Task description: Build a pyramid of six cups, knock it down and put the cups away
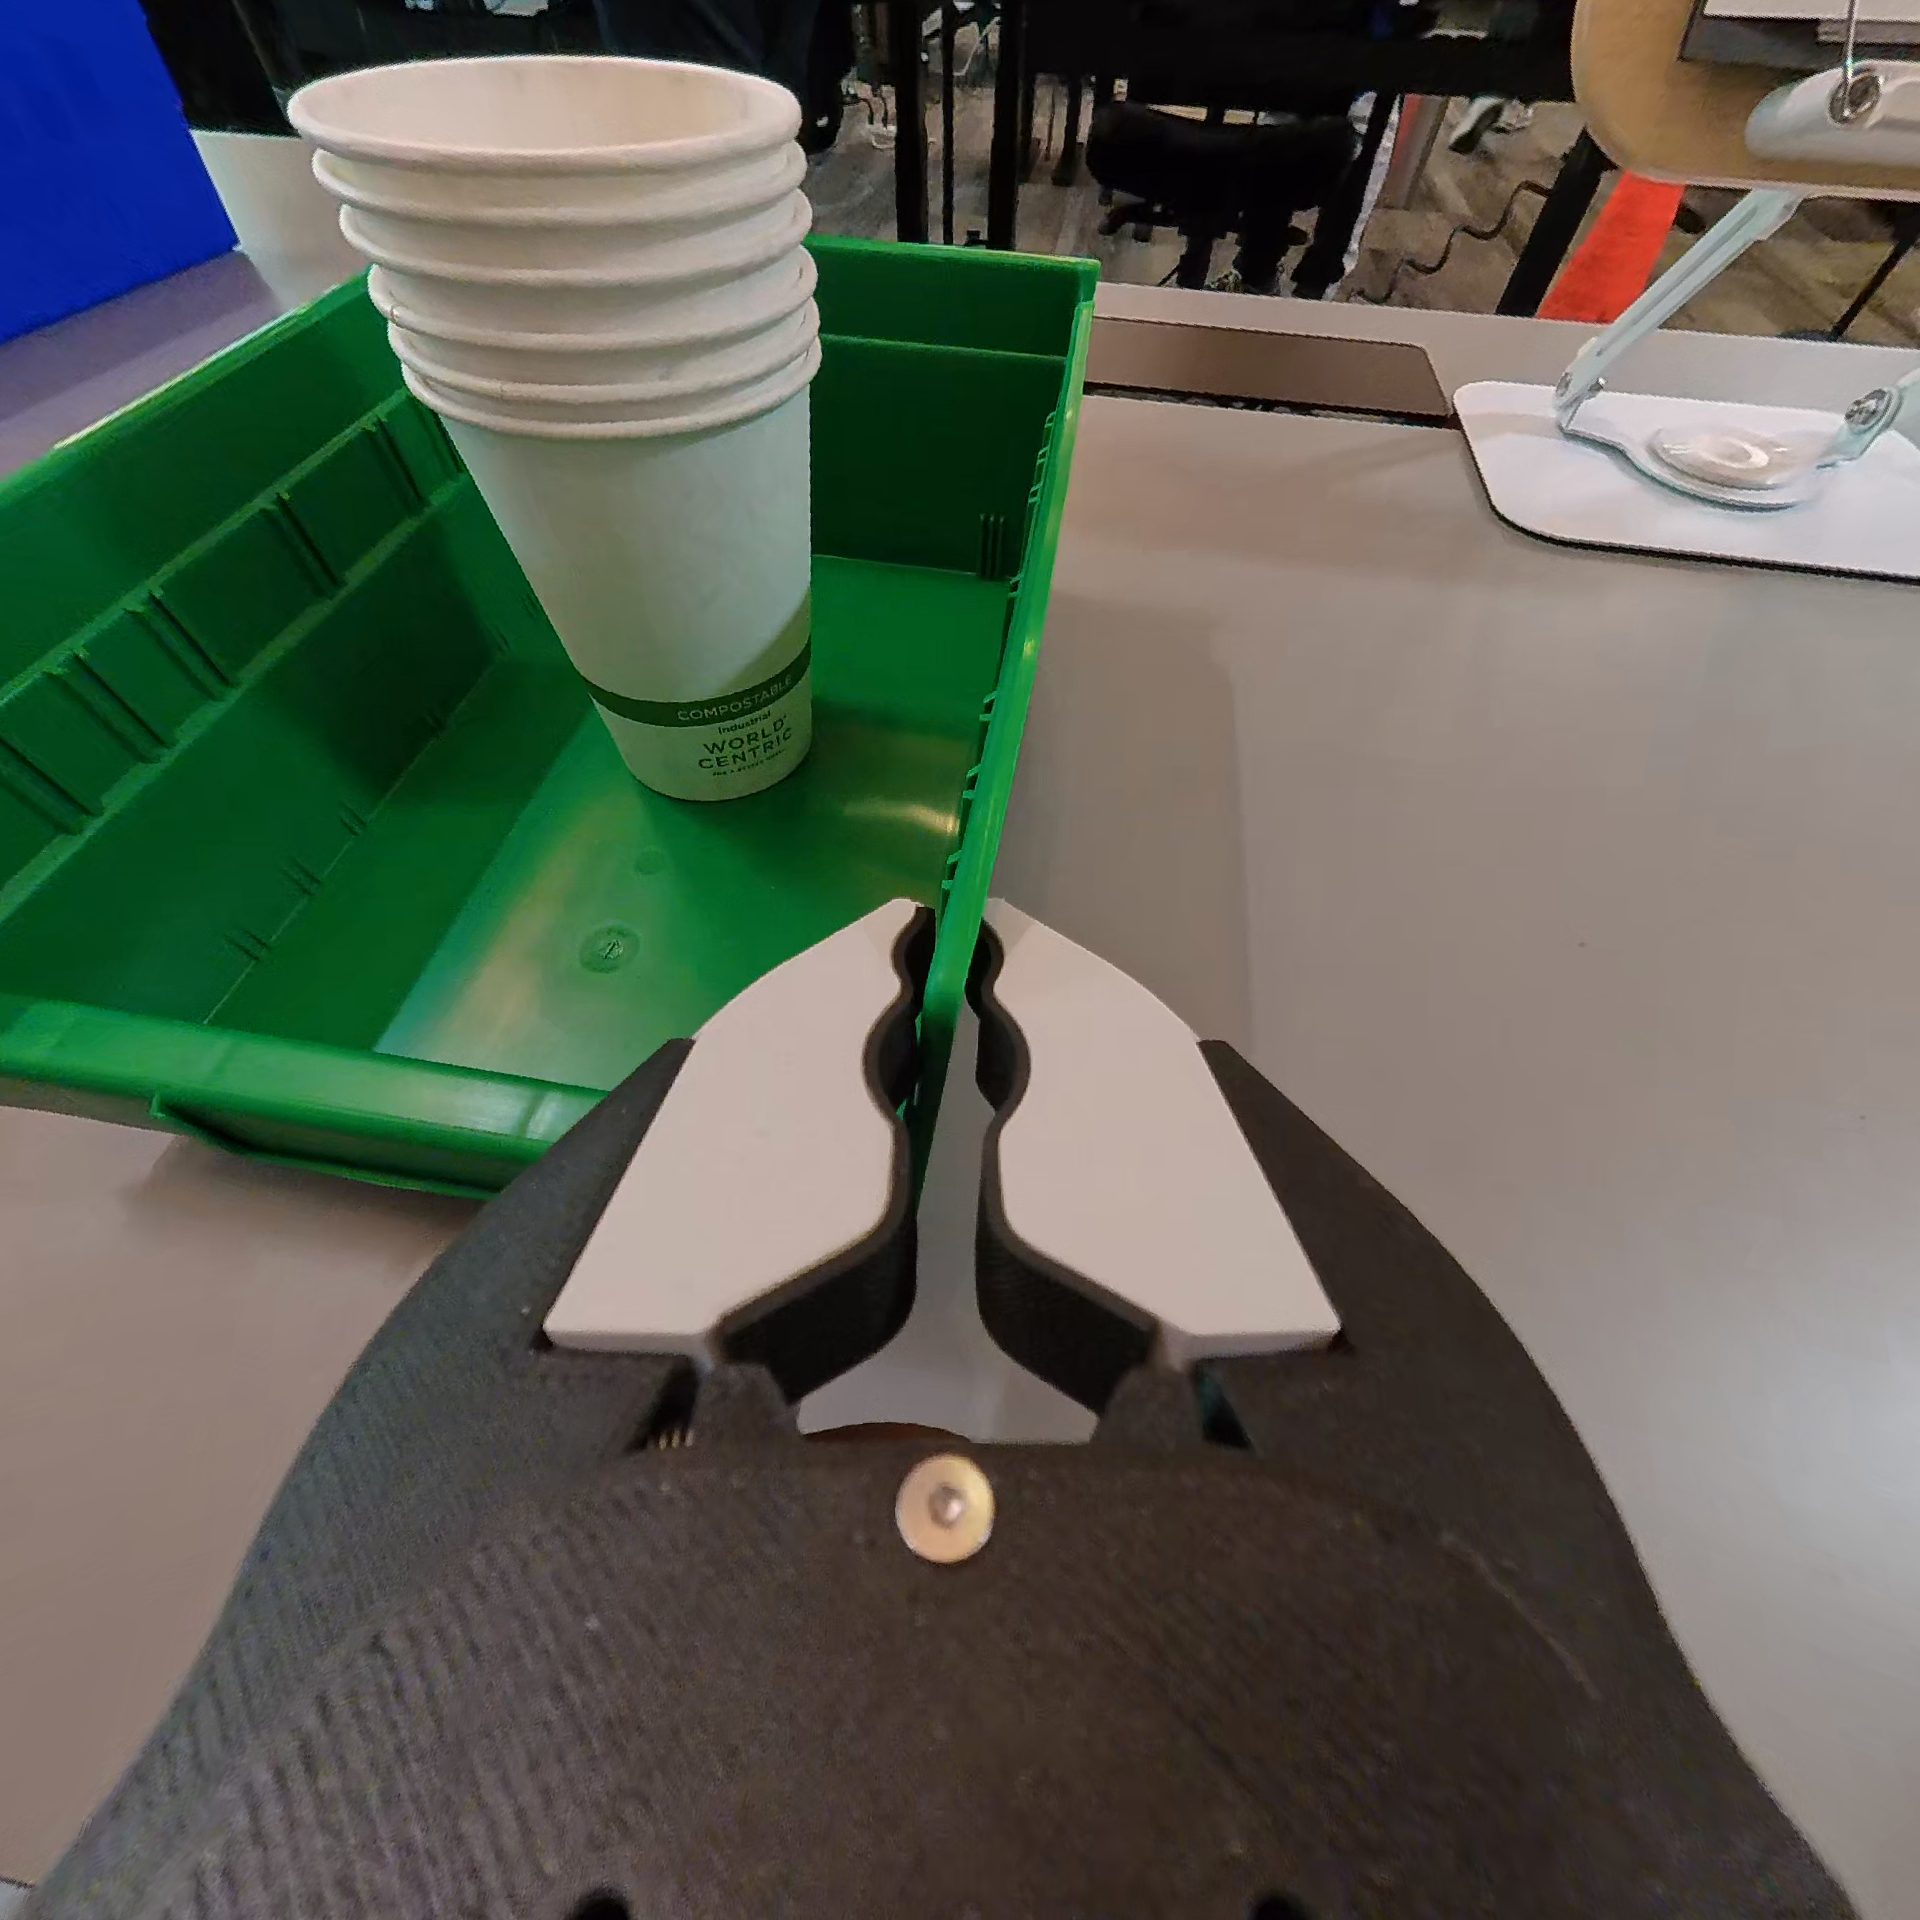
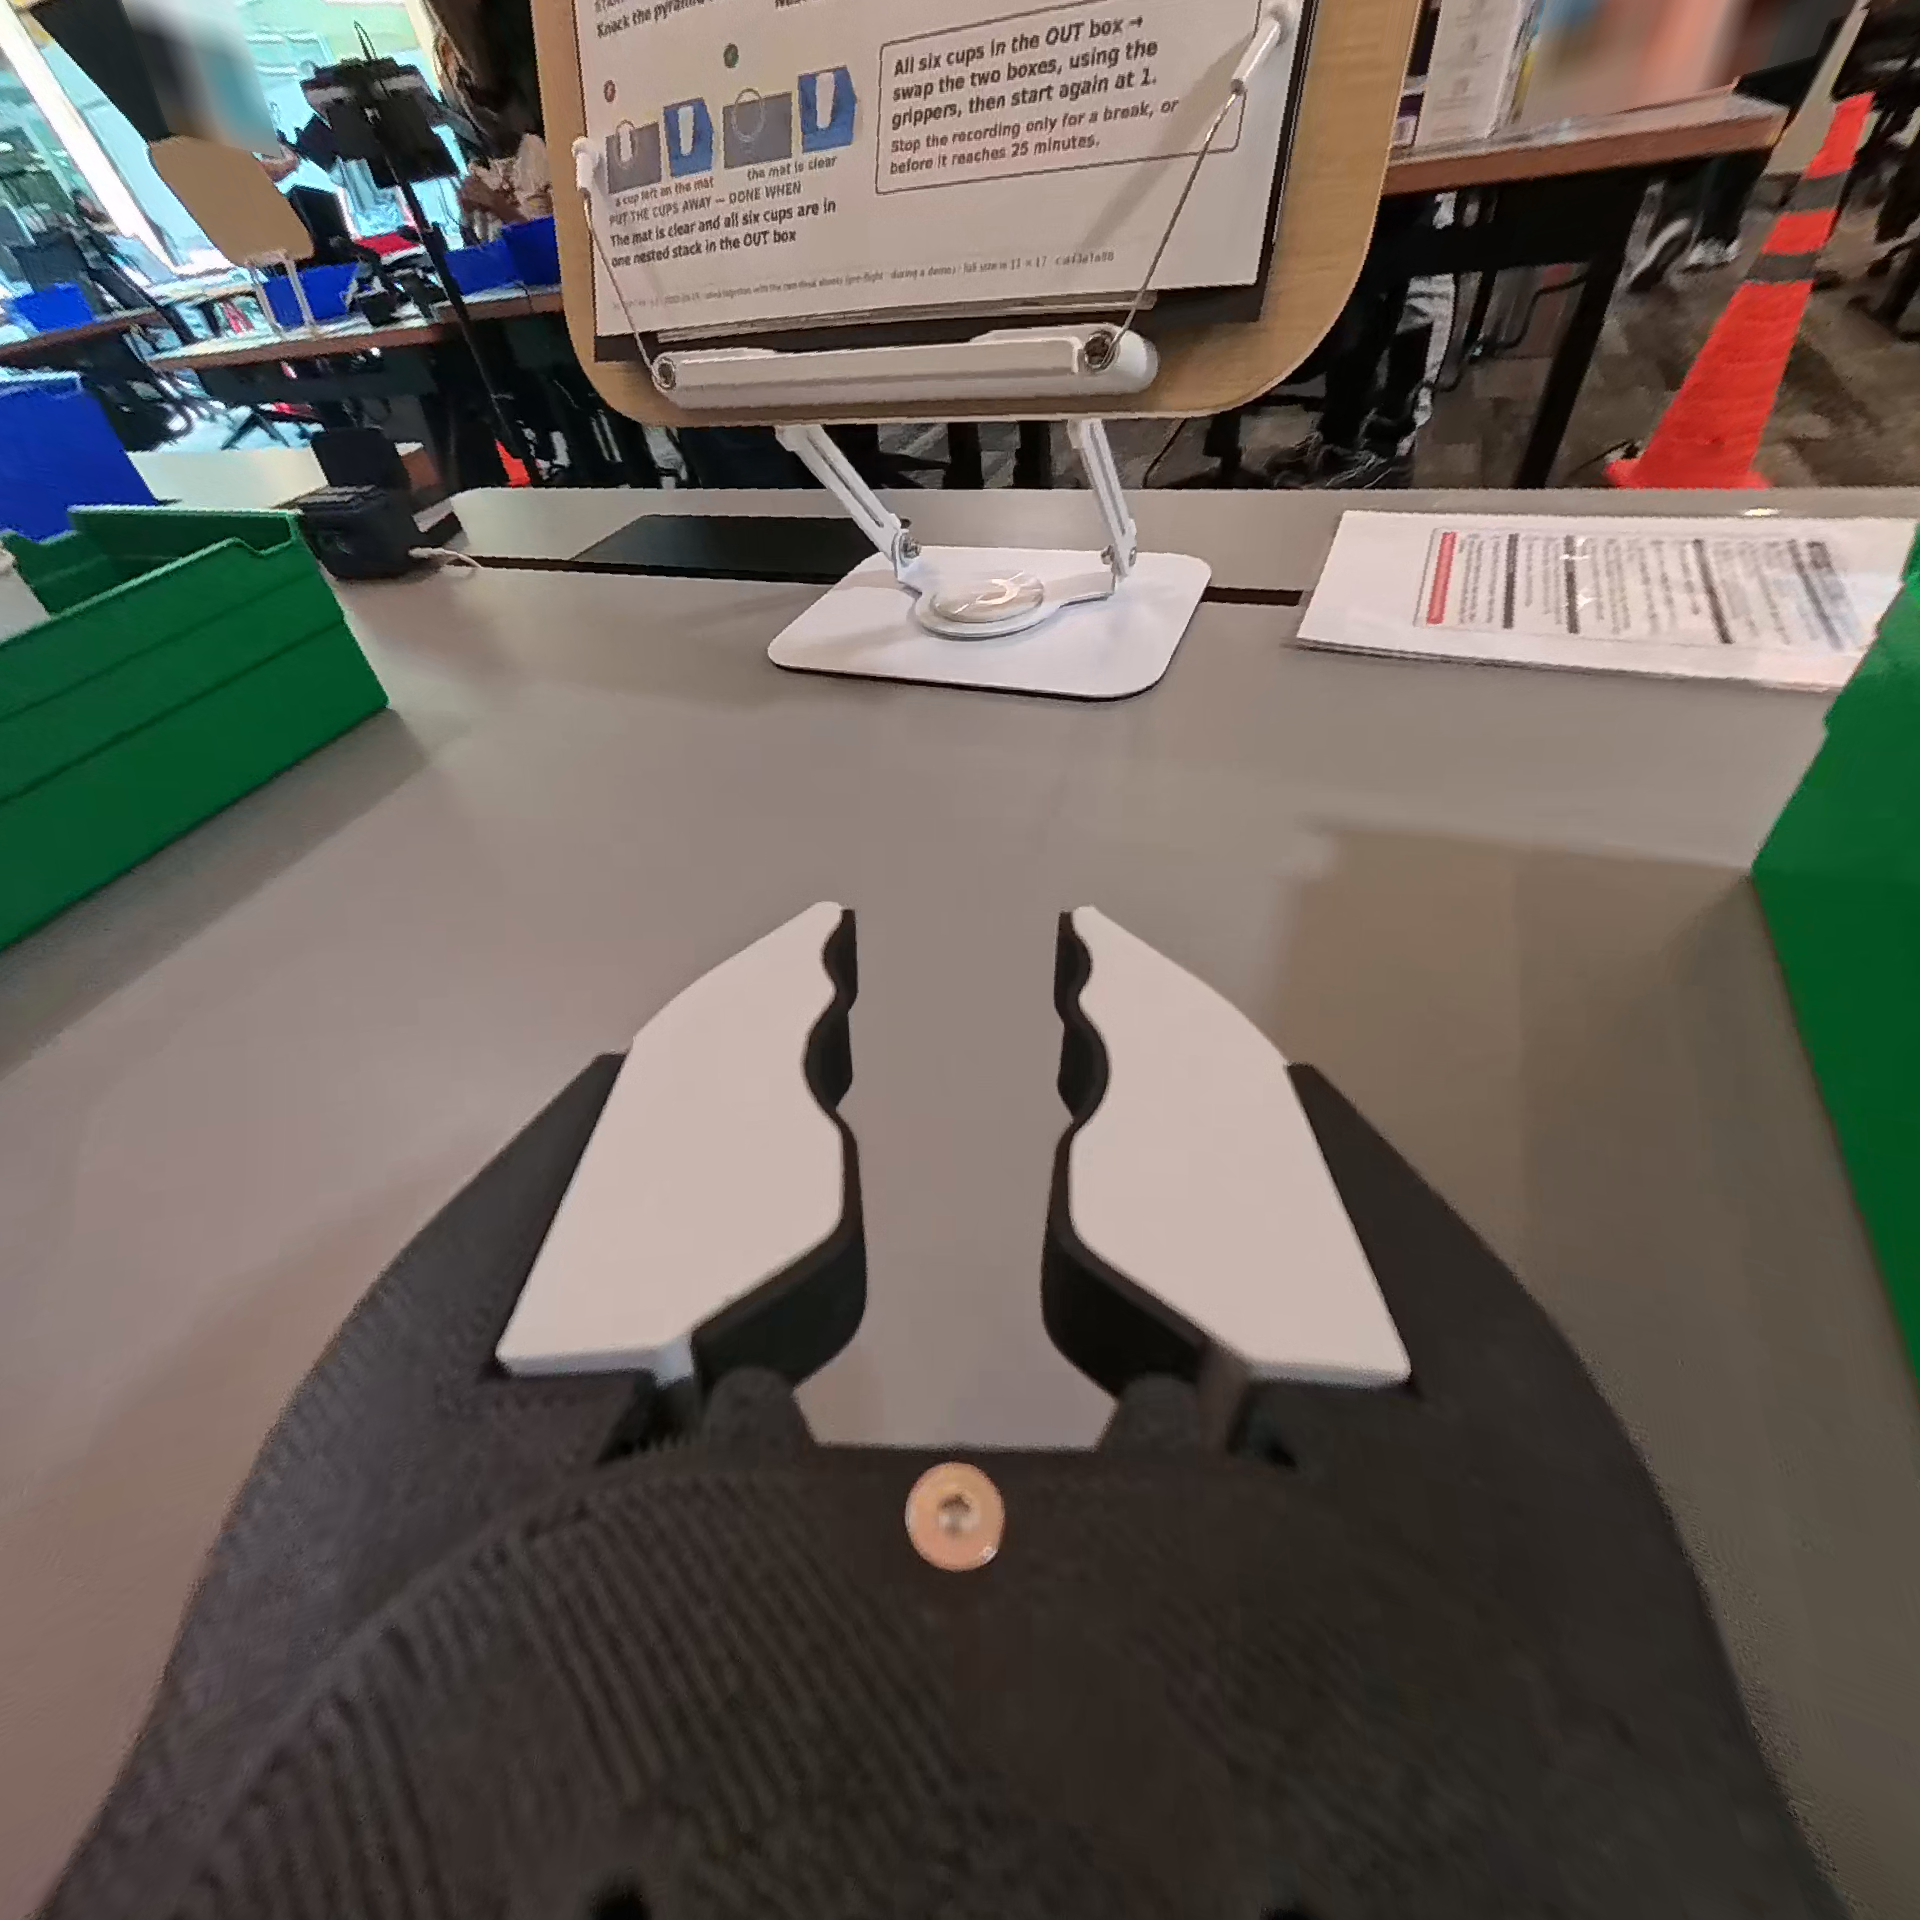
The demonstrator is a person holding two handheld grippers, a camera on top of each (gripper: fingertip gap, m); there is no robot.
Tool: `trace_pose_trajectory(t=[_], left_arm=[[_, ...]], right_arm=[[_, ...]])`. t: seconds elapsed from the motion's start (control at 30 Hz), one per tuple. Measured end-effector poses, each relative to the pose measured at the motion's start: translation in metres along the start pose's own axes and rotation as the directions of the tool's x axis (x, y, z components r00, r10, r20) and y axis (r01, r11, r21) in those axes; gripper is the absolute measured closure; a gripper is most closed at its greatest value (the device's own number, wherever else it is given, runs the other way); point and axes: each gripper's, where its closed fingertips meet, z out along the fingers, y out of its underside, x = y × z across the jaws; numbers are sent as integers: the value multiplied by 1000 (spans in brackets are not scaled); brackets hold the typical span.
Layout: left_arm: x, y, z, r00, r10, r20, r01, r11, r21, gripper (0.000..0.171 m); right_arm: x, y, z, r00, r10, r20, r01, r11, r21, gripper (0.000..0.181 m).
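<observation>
Though seemingly tight, left gripper (image 1: 951,925) astride bin (image 1: 312,1075)

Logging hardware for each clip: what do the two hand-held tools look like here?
Both look alike. The left tool and the right tool each have a black, ribbed, 3D-printed-looking body that fans out wide toward the camera, with one silver hex screw in the middle. Each has two flat pale grey fingers with wavy black inner pads. No cables, markings, hands or sleeves are in view.

Six nested paper cups (image 1: 603,416) (one stack), two green bins (image 2: 156,686) (image 2: 1860,883), one document stand (image 2: 987,613).
</observation>
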Motion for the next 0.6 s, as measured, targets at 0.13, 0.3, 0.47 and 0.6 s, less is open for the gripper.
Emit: trace_pose_trajectory(t=[0.13,0.3,0.47,0.6], left_arm=[[0,0,-1,1000,-4,-3,4,1000,5,166],[6,-8,-6,999,-21,-33,23,998,58,132],[30,-27,-22,997,9,-73,1,989,146,112],[54,-35,-30,989,128,-68,-110,970,218,114]], right_arm=[[1,1,1,1000,20,5,-20,1000,-6,144],[1,1,0,1000,14,2,-14,1000,-7,144],[-1,3,2,1000,14,8,-14,1000,-17,143],[-2,4,3,1000,12,13,-11,1000,-22,143]])
